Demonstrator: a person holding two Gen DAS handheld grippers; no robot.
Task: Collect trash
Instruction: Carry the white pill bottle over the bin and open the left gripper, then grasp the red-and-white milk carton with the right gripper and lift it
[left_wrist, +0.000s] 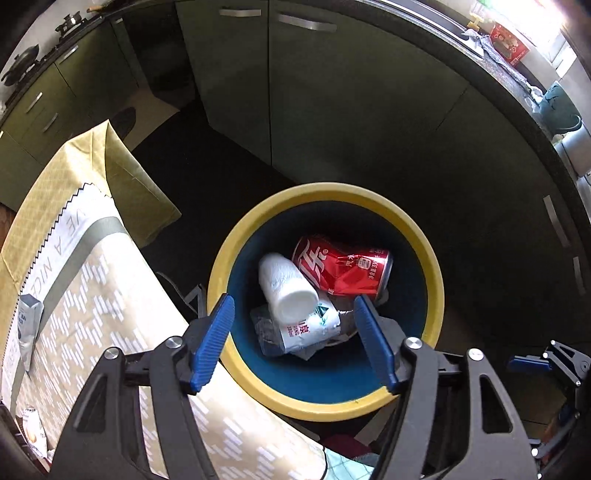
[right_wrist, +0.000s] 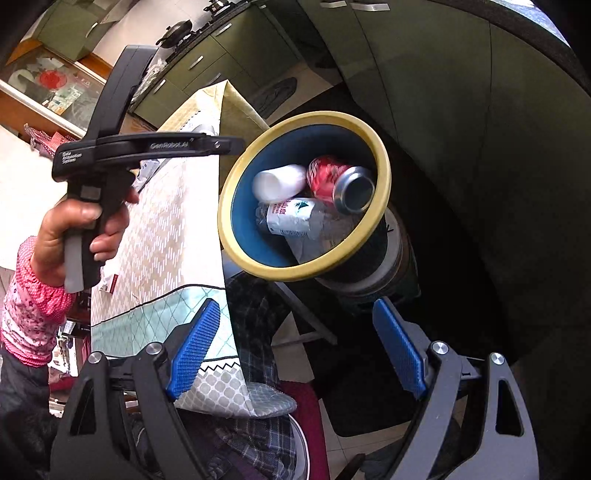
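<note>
Look at the left gripper (left_wrist: 291, 301): right above the bin (left_wrist: 325, 192), pointing down into it, jaws wide apart, nothing between them. Held from behind by a hand (right_wrist: 74, 229) in a pink sleeve.

Look at the right gripper (right_wrist: 295, 306) too: off to the side of the bin, jaws wide apart, nothing held.

Now the trash. Inside the bin, down at the bottom: a red can (left_wrist: 343, 267), a white cup (left_wrist: 284, 288) lying on its side, and a squashed bottle (left_wrist: 306, 328) under the cup. All three inside the yellow rim, none hanging over it.

Probably the drop step, and nearly done. To do it well:

- Check that nothing sticks to the blue pads (left_wrist: 214, 332) before moving off.
- Lift the left gripper straight up first, then go sideways. No bumping the yellow rim, or over goes the bin.
- Mind the table cloth (left_wrist: 110, 295) just beside the bin; no snagging it on the way back.
- Mind the other gripper close by; no knocking the two together.
- Then look for more trash on the table. Maybe the small packet (left_wrist: 27, 325) near the far edge, though hard to tell if trash or not.
</note>
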